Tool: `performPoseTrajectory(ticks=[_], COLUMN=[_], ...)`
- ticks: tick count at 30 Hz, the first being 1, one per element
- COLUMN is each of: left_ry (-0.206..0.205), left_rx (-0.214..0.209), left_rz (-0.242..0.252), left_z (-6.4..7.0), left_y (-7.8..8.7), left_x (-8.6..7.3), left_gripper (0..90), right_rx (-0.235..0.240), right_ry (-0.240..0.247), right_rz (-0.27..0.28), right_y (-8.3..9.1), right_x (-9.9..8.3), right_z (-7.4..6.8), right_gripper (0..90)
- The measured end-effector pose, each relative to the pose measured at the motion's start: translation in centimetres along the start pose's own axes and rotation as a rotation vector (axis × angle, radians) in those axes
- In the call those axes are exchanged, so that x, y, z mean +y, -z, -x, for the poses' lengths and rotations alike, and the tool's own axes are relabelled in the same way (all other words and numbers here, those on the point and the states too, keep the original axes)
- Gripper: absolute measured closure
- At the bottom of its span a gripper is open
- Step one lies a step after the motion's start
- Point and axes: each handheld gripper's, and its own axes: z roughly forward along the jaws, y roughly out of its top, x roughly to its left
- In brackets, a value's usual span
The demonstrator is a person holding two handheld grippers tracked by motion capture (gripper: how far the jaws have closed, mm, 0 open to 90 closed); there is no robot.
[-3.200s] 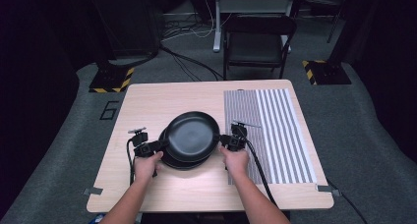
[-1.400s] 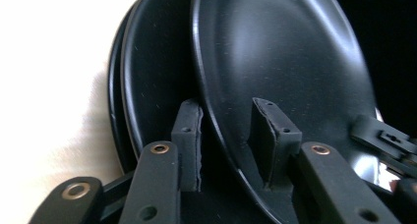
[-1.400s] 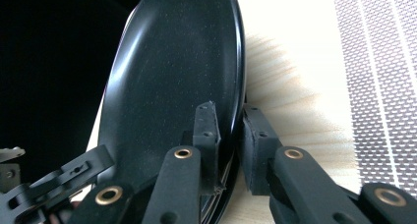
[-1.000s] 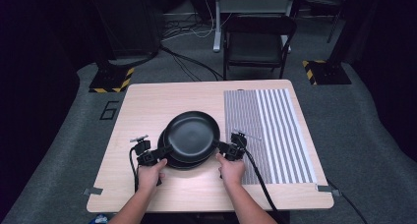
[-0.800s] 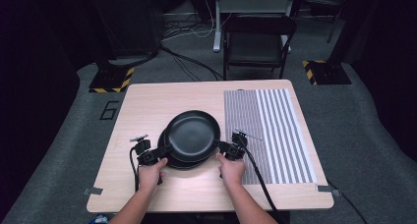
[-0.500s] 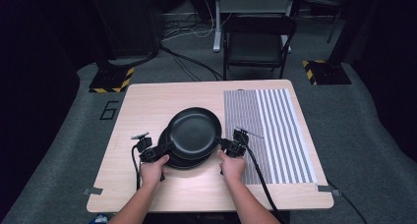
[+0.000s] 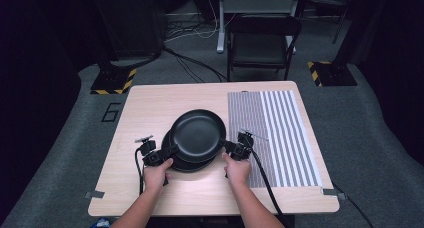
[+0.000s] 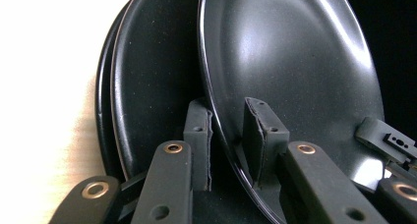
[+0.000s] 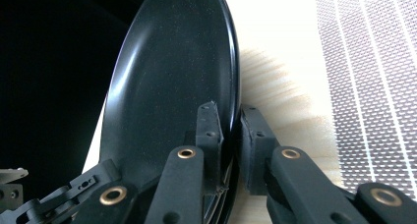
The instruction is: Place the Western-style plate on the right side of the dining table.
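Top plate point(image 7: 198, 134) held by its rim between left gripper point(image 7: 167, 153) and right gripper point(image 7: 229, 147), raised over the stack point(image 7: 176, 160) on the tabletop point(image 7: 150, 108). In the left gripper view the jaws straddle the rim with a gap visible, so the hold looks loose; the right clamps the rim firmly. Risk: uneven lift by the 2 hands may tilt the plate out of the left jaws, dropping it onto the stack.

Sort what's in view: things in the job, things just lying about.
In the job: round black top plate, gripped at its rim by left gripper and right gripper; black plates beneath.
Lying about: grey striped mesh mat, black folding chair.
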Motion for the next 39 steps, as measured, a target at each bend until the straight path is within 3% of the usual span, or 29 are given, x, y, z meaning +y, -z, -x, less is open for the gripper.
performPoseTrajectory(ticks=[8, 11, 14, 17, 30, 39], left_ry=[-0.02, -0.016, 0.018, 0.027, 0.013, 0.012], left_rx=[-0.007, 0.007, -0.004, -0.012, -0.004, -0.015], left_rz=[0.001, 0.003, 0.014, 0.026, 0.045, 0.074], left_z=[0.3, 0.3, 0.2, 0.0, 0.0, 0.4], left_y=[0.4, 0.4, 0.3, 0.3, 0.5, 1.1], left_x=[-0.6, -0.7, -0.7, -0.8, -0.9, -0.6], left_gripper=[67.9, 71.2, 72.4, 73.3, 73.6, 73.6], right_rx=[0.014, 0.015, 0.014, 0.006, -0.004, -0.001], right_ry=[-0.007, 0.009, 0.002, -0.015, -0.029, 0.007], right_rz=[-0.006, 0.004, 0.009, 0.008, -0.002, 0.012], right_y=[0.1, 0.0, 0.1, 0.1, 0.2, 0.5], right_x=[-0.1, -0.2, -0.3, -0.4, -0.8, -0.4], right_z=[0.3, 0.3, 0.3, 0.1, -0.1, -0.8], right_gripper=[80.8, 80.8, 80.8, 80.7, 80.3, 79.9])
